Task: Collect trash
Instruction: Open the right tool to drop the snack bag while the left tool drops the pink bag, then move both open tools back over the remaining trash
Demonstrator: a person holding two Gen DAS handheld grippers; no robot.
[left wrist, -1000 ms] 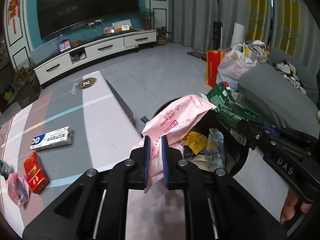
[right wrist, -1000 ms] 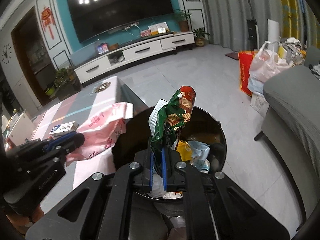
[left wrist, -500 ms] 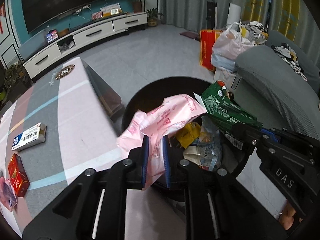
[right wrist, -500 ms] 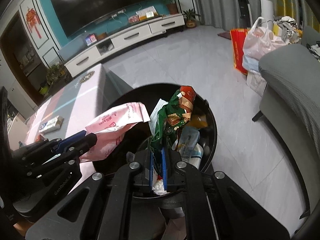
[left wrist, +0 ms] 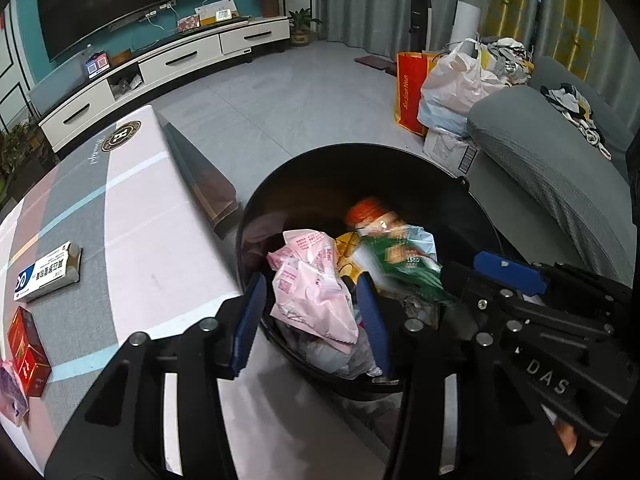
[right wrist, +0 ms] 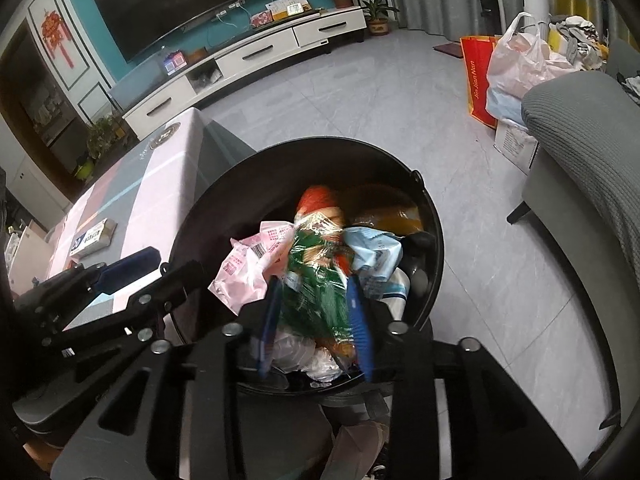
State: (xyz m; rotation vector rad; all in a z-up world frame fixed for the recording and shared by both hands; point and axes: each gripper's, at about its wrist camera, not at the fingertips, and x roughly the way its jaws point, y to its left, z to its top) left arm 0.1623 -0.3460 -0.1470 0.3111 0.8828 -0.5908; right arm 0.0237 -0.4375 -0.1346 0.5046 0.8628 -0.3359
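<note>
A black round bin [left wrist: 320, 184] [right wrist: 240, 184] stands beside the table, with several wrappers inside. My left gripper [left wrist: 310, 320] hangs over its near rim, jaws opening. A crumpled pink wrapper [left wrist: 316, 292] [right wrist: 248, 272] lies loose between them on the pile, clear of both pads. My right gripper [right wrist: 316, 316] hovers over the bin too, jaws opening. A green snack wrapper [right wrist: 316, 280] [left wrist: 400, 264] is blurred between its pads and drops free. Each gripper shows in the other's view: the right gripper [left wrist: 472, 280] at the right, the left gripper [right wrist: 160, 270] at the left.
The low table [left wrist: 140, 208] left of the bin carries a blue-and-white box [left wrist: 48, 276], a red box [left wrist: 26, 348] and a pink packet [left wrist: 12, 396]. A grey sofa [left wrist: 552, 184] stands right of the bin, and bags [left wrist: 448, 84] sit on the floor behind.
Both grippers came down over the bin. Their jaws went from shut on the pink and green wrappers to apart, and both wrappers left the pads and fell toward the pile.
</note>
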